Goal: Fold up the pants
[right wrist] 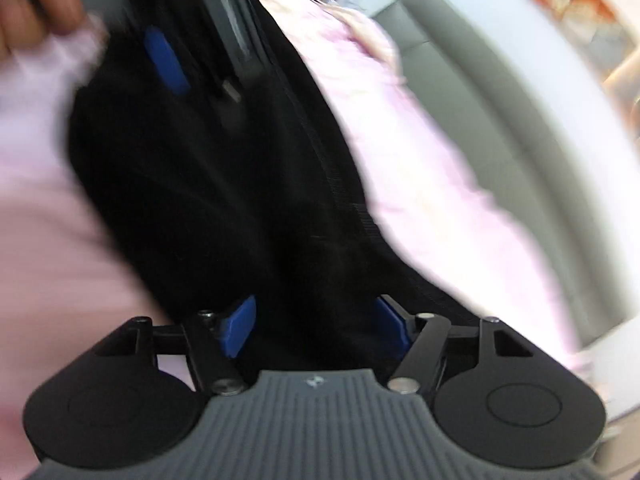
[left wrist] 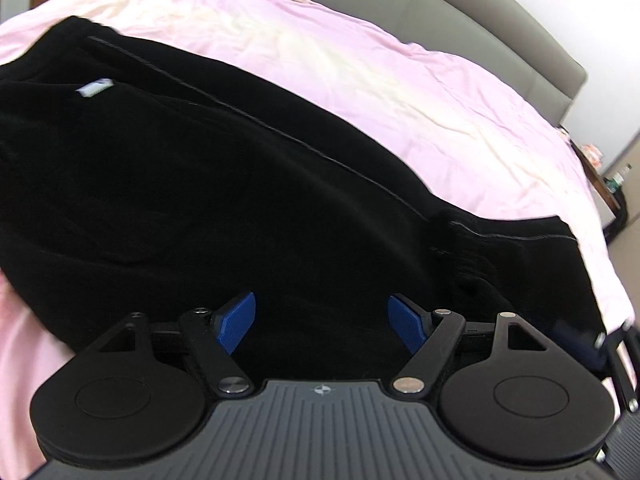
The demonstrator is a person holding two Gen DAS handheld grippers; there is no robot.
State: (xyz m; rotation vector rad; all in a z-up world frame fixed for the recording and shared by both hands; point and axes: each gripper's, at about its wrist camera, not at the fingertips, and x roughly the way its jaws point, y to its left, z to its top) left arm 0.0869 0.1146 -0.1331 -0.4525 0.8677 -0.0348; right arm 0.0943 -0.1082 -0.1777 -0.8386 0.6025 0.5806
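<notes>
Left wrist view recorded the black pants [left wrist: 224, 184] spread across a pink bedsheet [left wrist: 420, 92], with a pale stitched seam running from far left to near right and a small white label [left wrist: 94, 89] near the far left. The left gripper [left wrist: 322, 326] stood over the near edge of the garment, its blue pads [left wrist: 236, 322] set well apart with nothing clamped between them. A grey headboard [left wrist: 460, 12] ran along the far side of the bed.

Right wrist view was blurred. The right gripper [right wrist: 314, 332] had its jaws parted above the dark cloth, holding nothing. The left gripper appeared at the far left of that view, one blue pad against the fabric, with a hand [right wrist: 36, 4] beside it.
</notes>
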